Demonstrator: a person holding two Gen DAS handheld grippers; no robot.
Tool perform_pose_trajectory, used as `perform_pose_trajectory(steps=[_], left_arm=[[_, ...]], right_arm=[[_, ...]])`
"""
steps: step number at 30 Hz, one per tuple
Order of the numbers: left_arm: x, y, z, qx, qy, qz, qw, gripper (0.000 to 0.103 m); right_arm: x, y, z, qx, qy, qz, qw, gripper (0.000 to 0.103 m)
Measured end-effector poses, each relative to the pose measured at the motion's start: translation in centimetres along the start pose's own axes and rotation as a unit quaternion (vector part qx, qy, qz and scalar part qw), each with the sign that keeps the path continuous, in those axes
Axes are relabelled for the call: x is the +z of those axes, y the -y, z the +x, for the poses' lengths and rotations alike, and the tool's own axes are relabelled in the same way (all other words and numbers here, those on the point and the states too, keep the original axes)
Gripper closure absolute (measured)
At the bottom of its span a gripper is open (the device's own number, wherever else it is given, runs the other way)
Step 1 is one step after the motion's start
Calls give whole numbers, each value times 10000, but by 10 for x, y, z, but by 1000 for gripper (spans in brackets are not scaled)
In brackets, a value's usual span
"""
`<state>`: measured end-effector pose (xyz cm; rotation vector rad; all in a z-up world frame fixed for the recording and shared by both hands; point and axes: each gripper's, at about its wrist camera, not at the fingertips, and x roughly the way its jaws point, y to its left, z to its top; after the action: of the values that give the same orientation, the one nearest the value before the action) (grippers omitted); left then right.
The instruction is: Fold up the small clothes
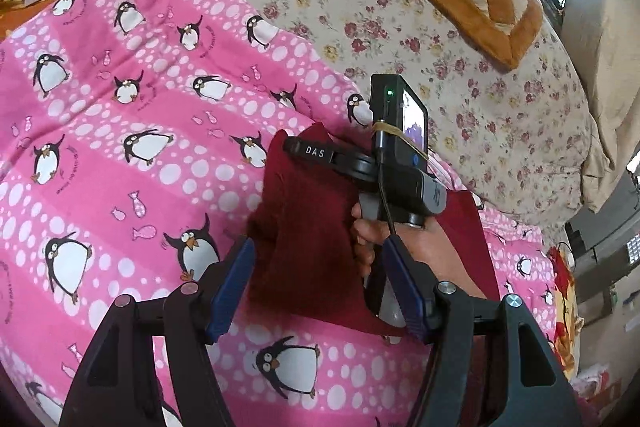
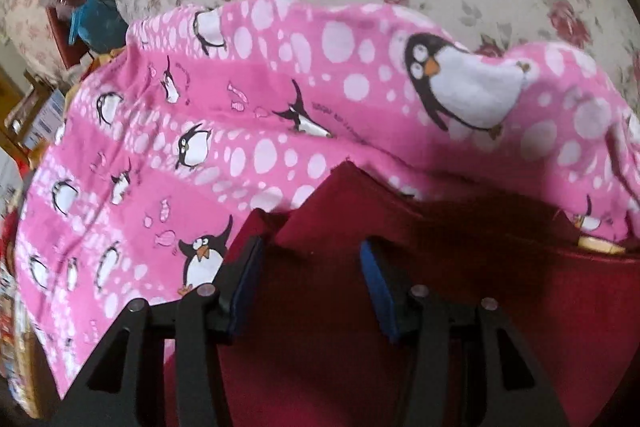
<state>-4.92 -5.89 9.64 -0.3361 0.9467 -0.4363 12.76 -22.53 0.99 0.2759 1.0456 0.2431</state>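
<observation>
Blue-padded fingers (image 1: 236,283) of the left gripper (image 1: 320,287) stand apart above a dark red garment (image 1: 312,227), gripping nothing. That garment lies on a pink penguin-print blanket (image 1: 120,155) spread over a floral bedsheet (image 1: 460,75). Over the same red cloth, the right gripper (image 2: 312,283) is held in a hand (image 1: 384,239), its fingers also apart with no cloth pinched.

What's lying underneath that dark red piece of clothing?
The dark red garment lies on a pink penguin blanket, which is spread over a floral bedsheet. The part of the blanket directly under the garment is covered.
</observation>
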Motion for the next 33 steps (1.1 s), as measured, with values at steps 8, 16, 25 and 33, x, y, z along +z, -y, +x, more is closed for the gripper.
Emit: perform_pose_trajectory(steps=[8,16,25,33], left_arm=[[-2,2,-4,-9,100,73,9999,57],[-1,2,-8,-47,194,45,9998,57],[-2,1,-3,-105,71,-37,9999,57],[-2,-6,5,-57,-15,-255,9997,57]], right_arm=[[-15,14,-40,163,257,319,9990,49],[-30,6,-31,-232,65,-83,9997,42],[-53,33,-90,-193,396,-46,9990,42],[-96,93,-143,-557,654,247,9960,33]])
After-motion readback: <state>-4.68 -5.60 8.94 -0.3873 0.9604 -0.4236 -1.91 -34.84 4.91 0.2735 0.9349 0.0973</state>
